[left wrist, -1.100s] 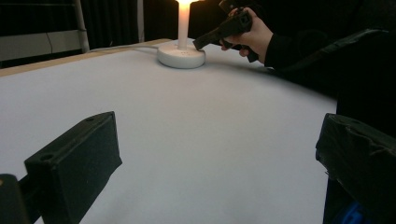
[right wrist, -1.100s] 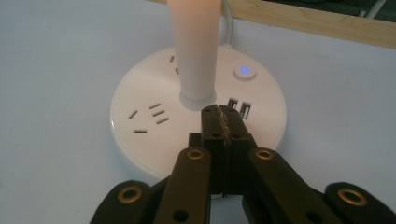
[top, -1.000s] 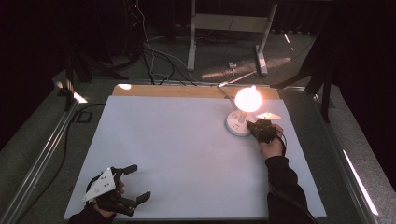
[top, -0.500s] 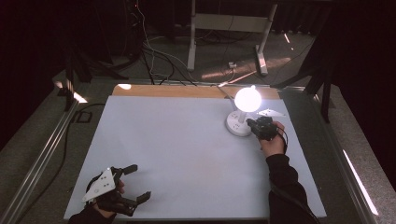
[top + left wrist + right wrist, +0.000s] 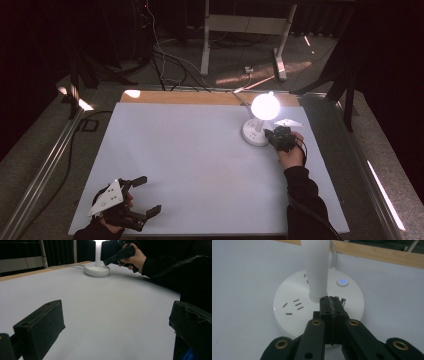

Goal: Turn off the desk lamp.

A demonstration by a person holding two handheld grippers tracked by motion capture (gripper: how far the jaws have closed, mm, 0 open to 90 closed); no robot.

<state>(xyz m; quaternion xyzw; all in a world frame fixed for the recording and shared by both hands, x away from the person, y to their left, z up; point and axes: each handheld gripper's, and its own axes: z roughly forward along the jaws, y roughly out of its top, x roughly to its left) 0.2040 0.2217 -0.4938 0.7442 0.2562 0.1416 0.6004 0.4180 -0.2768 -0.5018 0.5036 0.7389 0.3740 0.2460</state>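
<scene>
Hovering the right tool [image 5: 331, 305], jaws clenched on nothing, over the lamp [image 5: 261, 120] base at the far right of the bench [image 5: 190, 160]. Risking a nudge against the stem, tipping the lamp, or missing the lit button [image 5: 342, 282]. Resting the left tool [image 5: 134, 201] released, well apart.
</scene>
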